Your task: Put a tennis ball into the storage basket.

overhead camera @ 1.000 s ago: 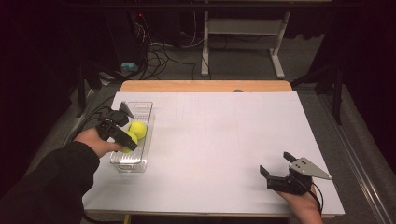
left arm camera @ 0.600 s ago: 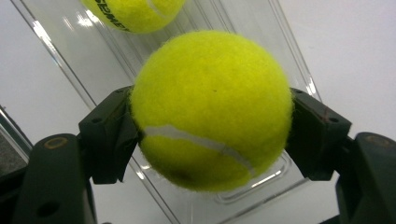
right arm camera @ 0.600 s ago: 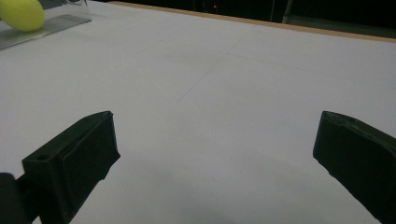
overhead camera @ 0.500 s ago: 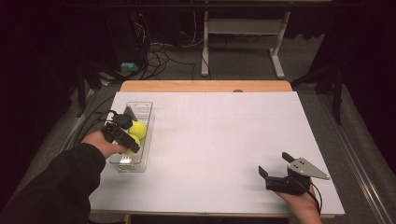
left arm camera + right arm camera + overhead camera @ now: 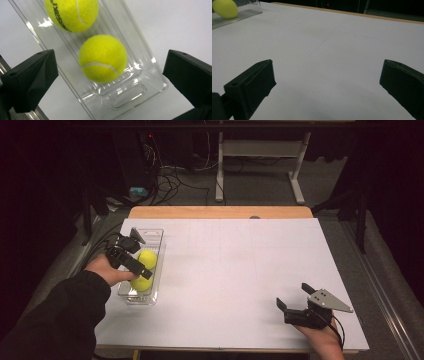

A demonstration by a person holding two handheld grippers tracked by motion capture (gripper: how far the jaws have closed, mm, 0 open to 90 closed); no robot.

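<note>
On the white table (image 5: 225, 270), your left gripper (image 5: 110, 82) hangs released over the clear tray (image 5: 140, 87) at the left edge, both tennis balls (image 5: 103, 58) inside, probably to pick one, while your right gripper (image 5: 324, 82), near right, waits released.

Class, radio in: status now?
Left gripper open over tray. Two balls inside. Right gripper open, idle on table. Nothing blocking.
</note>
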